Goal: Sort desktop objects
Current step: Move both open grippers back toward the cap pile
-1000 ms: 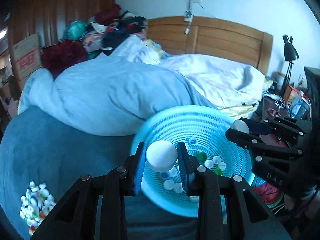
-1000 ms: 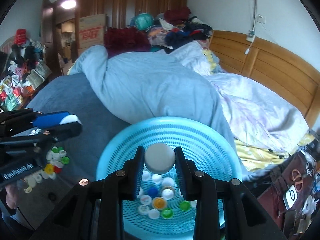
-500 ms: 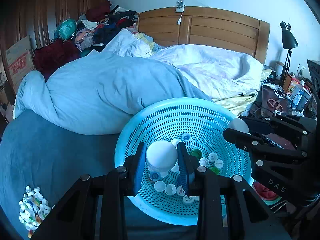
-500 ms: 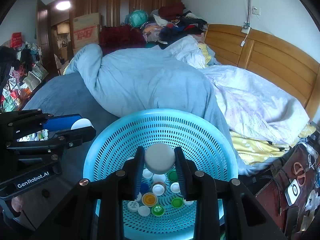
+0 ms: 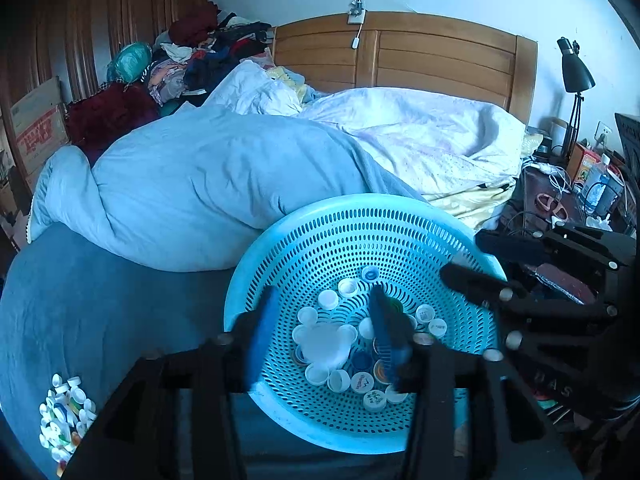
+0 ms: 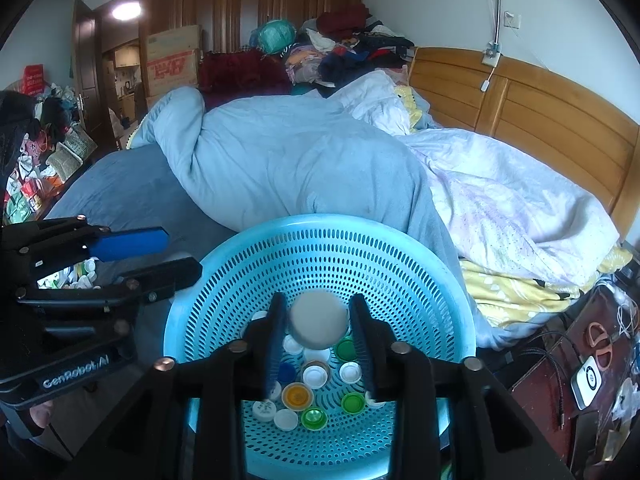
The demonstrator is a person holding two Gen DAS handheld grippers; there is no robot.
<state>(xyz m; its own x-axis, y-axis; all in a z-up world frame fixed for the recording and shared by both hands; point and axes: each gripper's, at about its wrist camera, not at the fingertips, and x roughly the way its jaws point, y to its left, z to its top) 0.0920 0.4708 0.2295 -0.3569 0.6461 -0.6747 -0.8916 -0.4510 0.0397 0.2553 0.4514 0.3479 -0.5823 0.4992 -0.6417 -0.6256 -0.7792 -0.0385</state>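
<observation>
A light-blue perforated basket (image 5: 360,204) (image 6: 320,224) sits on the bed and holds several bottle caps. My left gripper (image 5: 322,320) hangs over it with its jaws opening and nothing between them. A large white cap (image 5: 324,344) lies below on the other caps. My right gripper (image 6: 319,332) is also over the basket, jaws opening. A blurred white cap (image 6: 319,324) is between its fingers, free of the pads. Each gripper shows in the other's view: the right gripper (image 5: 480,264) at the basket's right rim, the left gripper (image 6: 172,256) at its left rim.
A pile of mixed caps (image 5: 64,412) (image 6: 76,276) lies on the blue sheet left of the basket. A bunched light-blue duvet (image 5: 208,184) rises behind it. A cluttered bedside table (image 6: 592,360) with cables stands to the right, and a wooden headboard (image 5: 400,52) is beyond.
Both grippers' jaws have parted. The left one's white cap has dropped into the basket. The right one's cap has come loose between its fingers. The left gripper moved further over the basket.
</observation>
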